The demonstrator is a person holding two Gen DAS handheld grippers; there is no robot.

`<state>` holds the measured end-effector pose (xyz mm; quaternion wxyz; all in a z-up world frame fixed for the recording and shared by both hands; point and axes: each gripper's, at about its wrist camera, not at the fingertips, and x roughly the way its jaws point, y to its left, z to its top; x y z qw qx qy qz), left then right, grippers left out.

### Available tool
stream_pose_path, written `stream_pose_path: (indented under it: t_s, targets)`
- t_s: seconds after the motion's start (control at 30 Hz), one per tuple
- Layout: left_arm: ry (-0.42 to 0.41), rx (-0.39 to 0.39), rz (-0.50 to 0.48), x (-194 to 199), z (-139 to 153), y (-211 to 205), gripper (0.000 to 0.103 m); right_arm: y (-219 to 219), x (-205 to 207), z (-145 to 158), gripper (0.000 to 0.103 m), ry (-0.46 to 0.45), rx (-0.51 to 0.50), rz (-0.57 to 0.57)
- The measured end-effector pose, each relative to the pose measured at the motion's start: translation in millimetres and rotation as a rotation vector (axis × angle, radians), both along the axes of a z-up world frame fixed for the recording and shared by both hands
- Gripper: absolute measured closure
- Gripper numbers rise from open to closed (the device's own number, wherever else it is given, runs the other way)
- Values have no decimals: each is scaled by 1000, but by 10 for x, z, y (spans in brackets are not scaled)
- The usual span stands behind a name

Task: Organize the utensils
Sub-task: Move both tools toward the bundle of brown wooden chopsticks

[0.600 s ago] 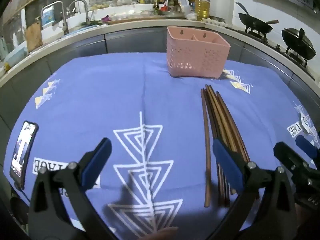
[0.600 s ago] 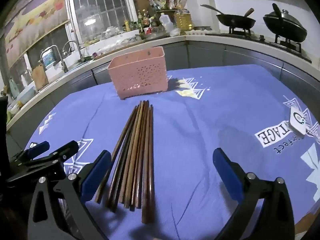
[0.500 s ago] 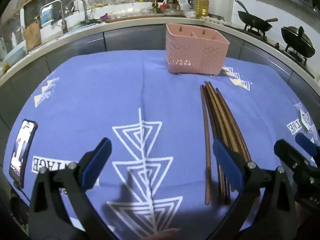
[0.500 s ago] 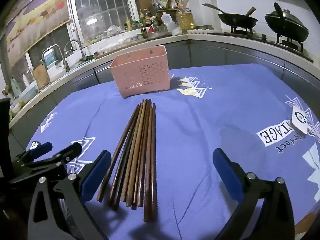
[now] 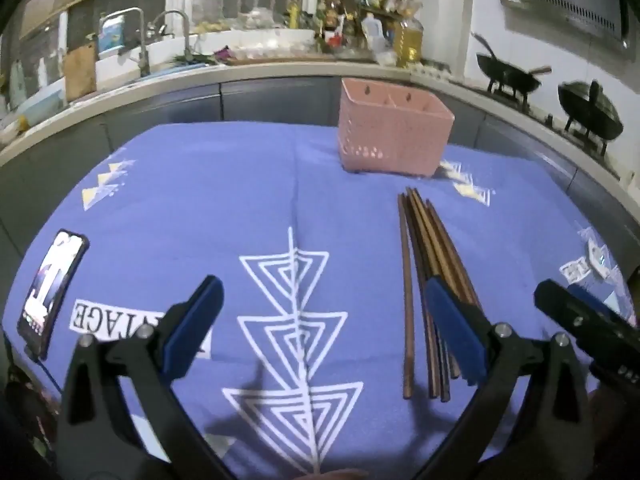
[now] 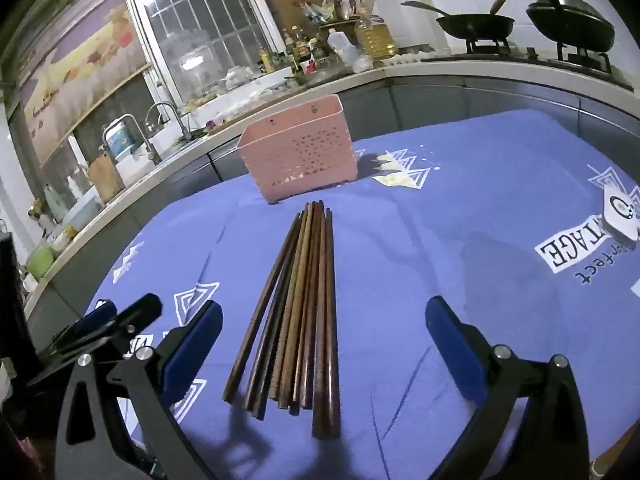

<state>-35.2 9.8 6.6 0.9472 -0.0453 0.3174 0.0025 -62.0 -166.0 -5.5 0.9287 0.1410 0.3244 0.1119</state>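
Lining up on the chopsticks

We hold the right gripper (image 6: 324, 350) wide open above the near ends of the chopsticks (image 6: 300, 304), which lie bundled on the blue cloth (image 6: 440, 240) before the pink basket (image 6: 298, 154). The left gripper (image 5: 320, 328) is open too, empty. Next we must lower and pinch. Since half a second ago, both have crept slightly forward

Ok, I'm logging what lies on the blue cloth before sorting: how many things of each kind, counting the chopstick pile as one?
Pile of brown wooden chopsticks: 1
Pink perforated plastic basket: 1
Black smartphone: 1
Small white gadget: 1
Total: 4
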Motion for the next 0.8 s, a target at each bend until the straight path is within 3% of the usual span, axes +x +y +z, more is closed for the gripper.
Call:
stream_pose_path:
  t_s: [0.13,0.33,0.6,0.8]
  targets:
    - [-15,-94,-100,-19,15,22,6,17,-53,76,3,-60,-16,-2]
    - [-62,22,-68,169,203,-30,6,48,-14,322,3,-160,-56,-4]
    - [-279,69,18,287,871,24,6,11,69,781,3,-317,-44,-49]
    - [-330,91,32,239,995,-38,6,81,-14,937,3,-396,-68,-47]
